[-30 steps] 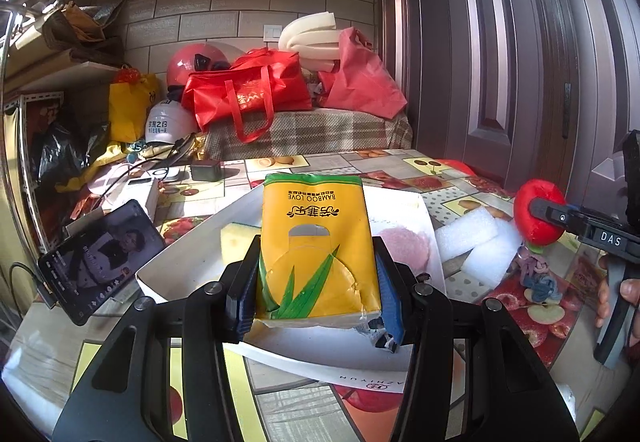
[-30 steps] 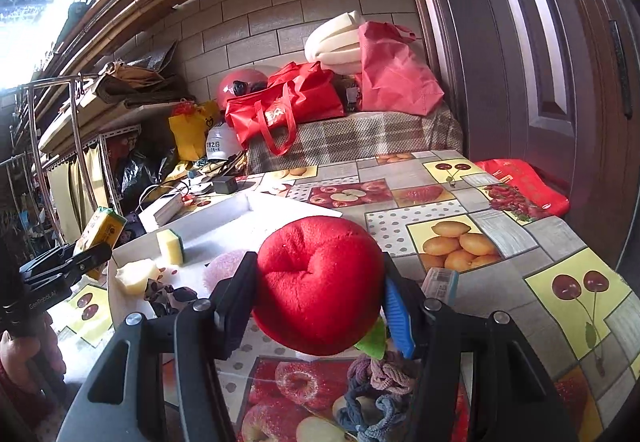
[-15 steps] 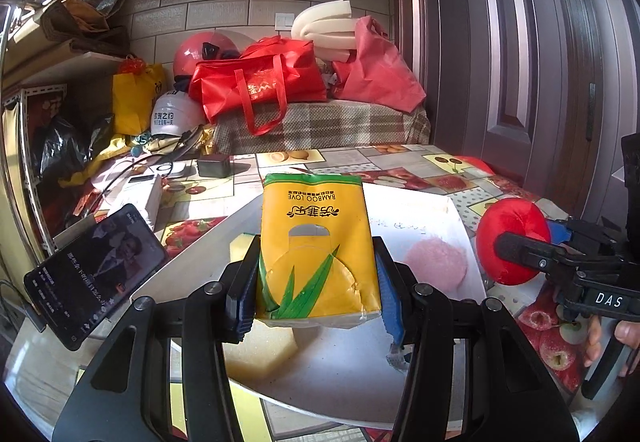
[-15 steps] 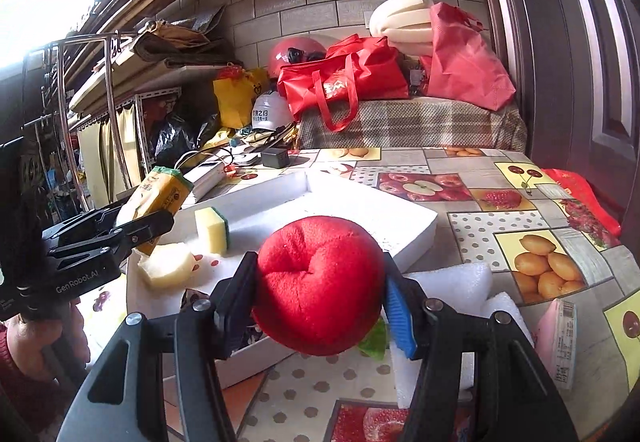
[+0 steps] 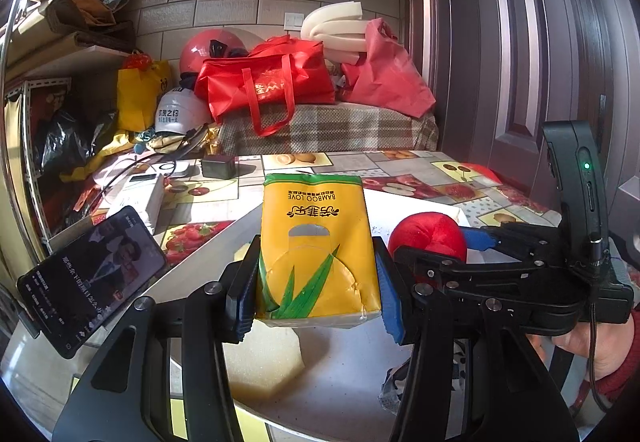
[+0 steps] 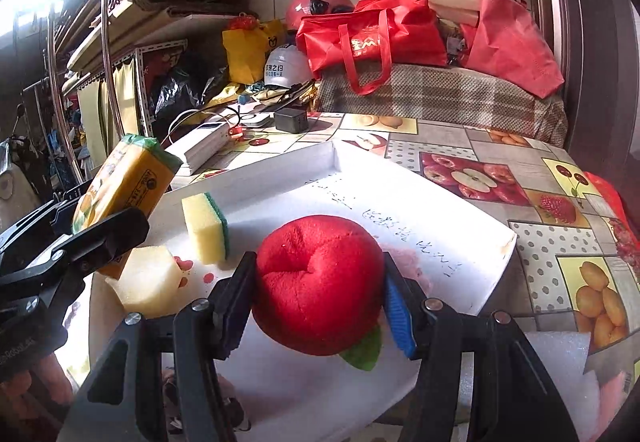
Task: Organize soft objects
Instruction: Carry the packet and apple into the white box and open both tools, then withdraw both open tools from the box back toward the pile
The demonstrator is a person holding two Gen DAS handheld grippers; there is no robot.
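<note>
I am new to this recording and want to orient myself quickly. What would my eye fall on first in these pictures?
First, the red plush apple, squeezed between the right tongs above the white tray. Next, the yellow tissue pack clamped in the left tongs, held over the tray's left side. Inside the tray, a yellow-green sponge stands beside a pale foam block.

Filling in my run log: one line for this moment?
left gripper: shut on tissue pack | right gripper: shut on red plush apple | both over white tray
</note>
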